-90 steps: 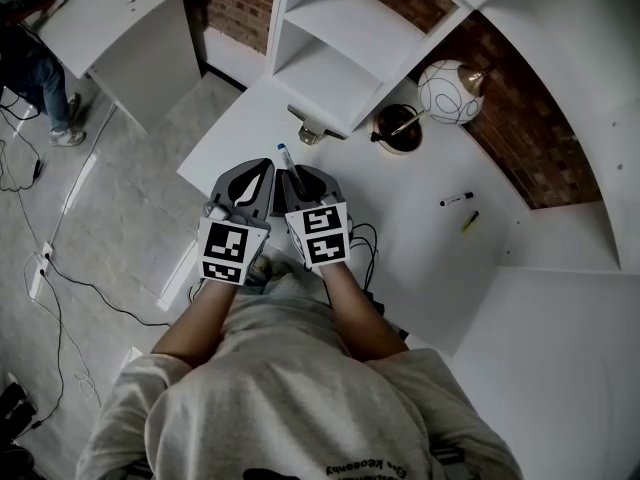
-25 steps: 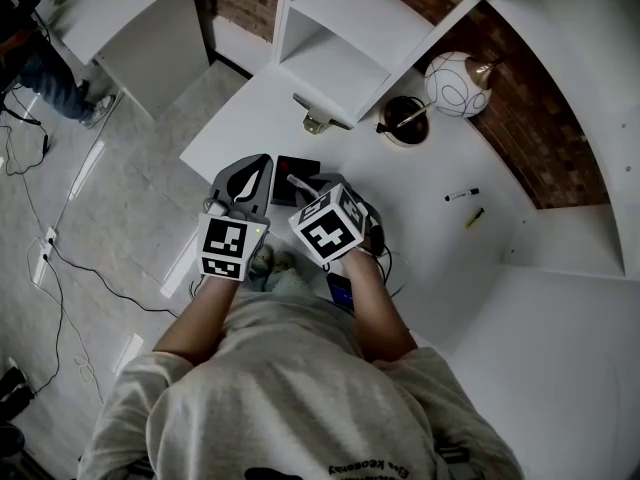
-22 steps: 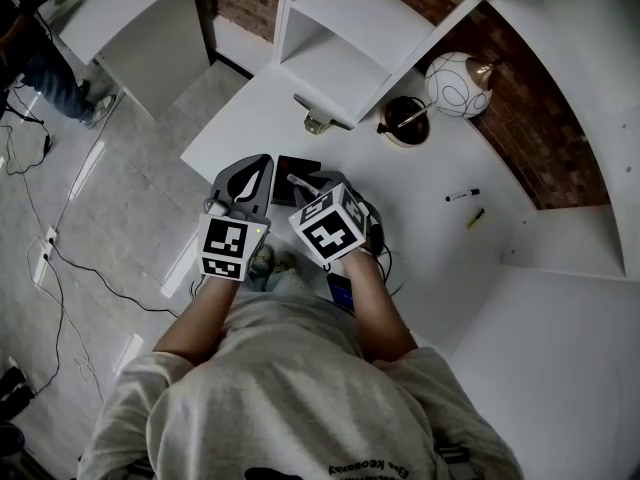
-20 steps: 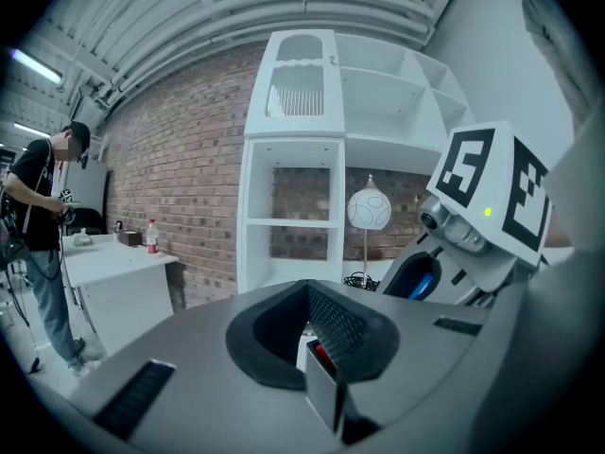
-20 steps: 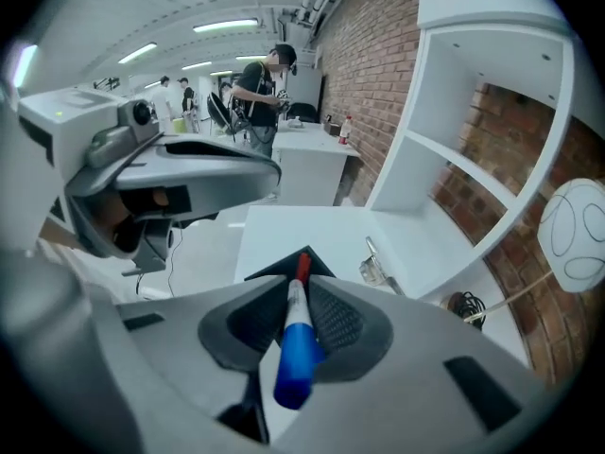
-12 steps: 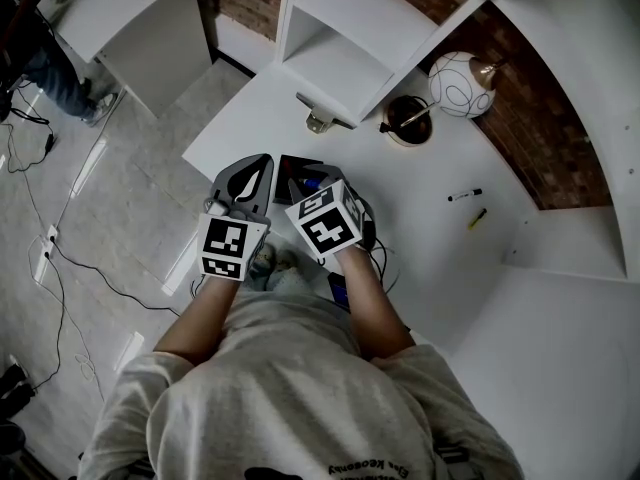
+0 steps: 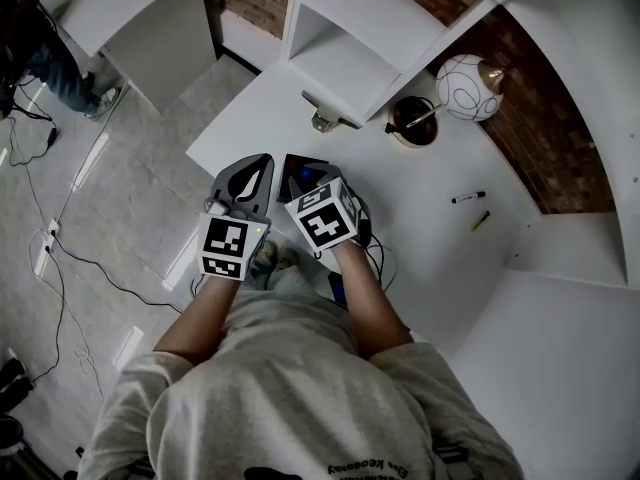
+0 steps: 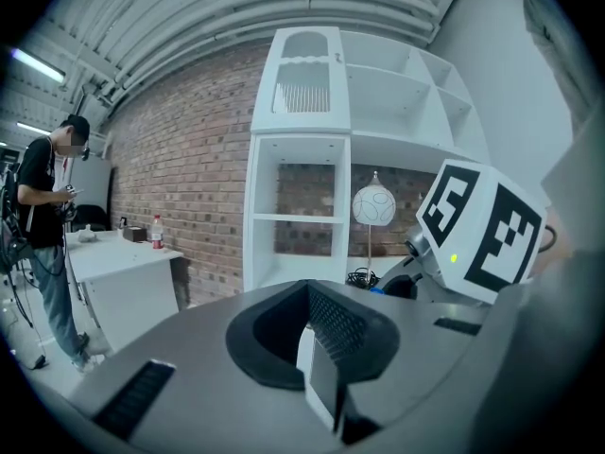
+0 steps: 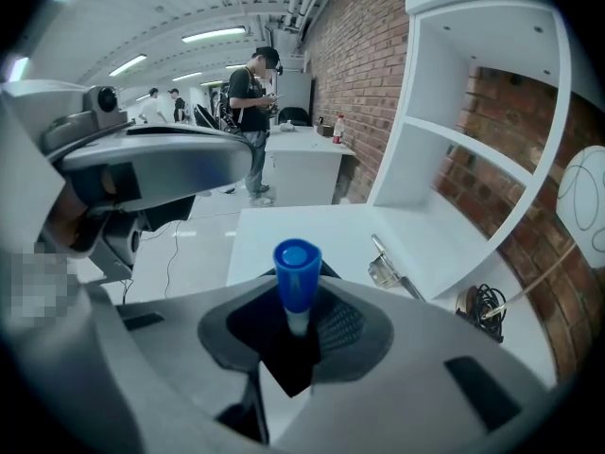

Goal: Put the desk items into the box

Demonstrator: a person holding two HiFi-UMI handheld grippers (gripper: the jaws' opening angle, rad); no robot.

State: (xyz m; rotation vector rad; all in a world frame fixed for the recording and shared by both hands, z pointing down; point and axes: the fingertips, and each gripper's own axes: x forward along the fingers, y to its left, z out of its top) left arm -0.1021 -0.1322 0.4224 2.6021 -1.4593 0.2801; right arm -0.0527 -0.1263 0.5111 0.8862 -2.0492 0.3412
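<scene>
My right tool (image 9: 301, 343) is clenched on the blue-capped marker (image 9: 297, 270). In the last second I've swung it from beside the black box (image 7: 303, 162) to over its opening. The left tool (image 8: 319, 367) stays closed on nothing. I judge release is next. A black pen (image 7: 467, 198) waits across the worktop (image 7: 420, 218).

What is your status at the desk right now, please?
Left claw shut, empty. Right claw shut on marker, at the box. Two pens not yet boxed. Nothing seen in the way.
</scene>
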